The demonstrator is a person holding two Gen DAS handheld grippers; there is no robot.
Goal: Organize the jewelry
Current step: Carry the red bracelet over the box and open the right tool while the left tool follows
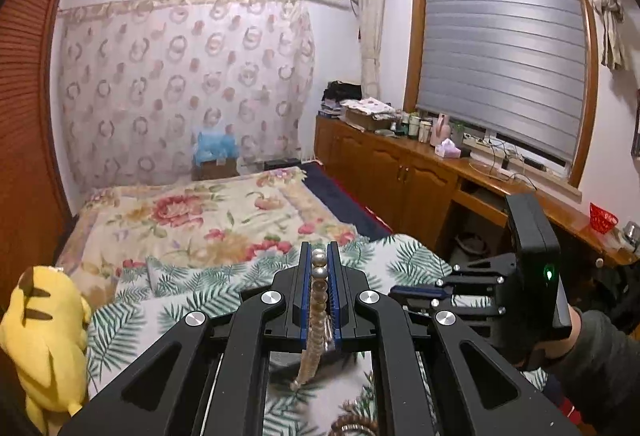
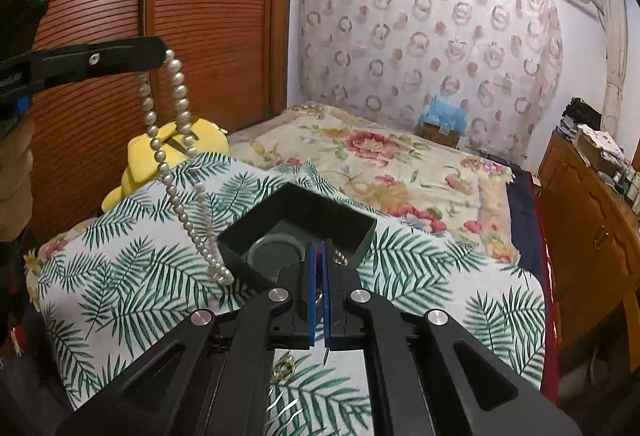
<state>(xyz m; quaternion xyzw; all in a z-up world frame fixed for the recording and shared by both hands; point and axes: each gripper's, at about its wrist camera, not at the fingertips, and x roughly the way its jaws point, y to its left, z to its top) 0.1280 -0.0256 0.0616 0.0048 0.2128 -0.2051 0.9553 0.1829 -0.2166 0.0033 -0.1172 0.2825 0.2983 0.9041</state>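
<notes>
Your left tongs [image 1: 320, 256] pinch the pearl necklace [image 2: 176, 171], which hangs above the leaf-print cloth [image 2: 120, 276] beside the dark box [image 2: 296, 220]. Your right tongs [image 2: 320, 248] are pressed together, pinching nothing visible.

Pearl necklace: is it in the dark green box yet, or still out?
Out. The white pearl necklace hangs from the shut left gripper, its lower end dangling beside the open dark green box, not inside.
</notes>
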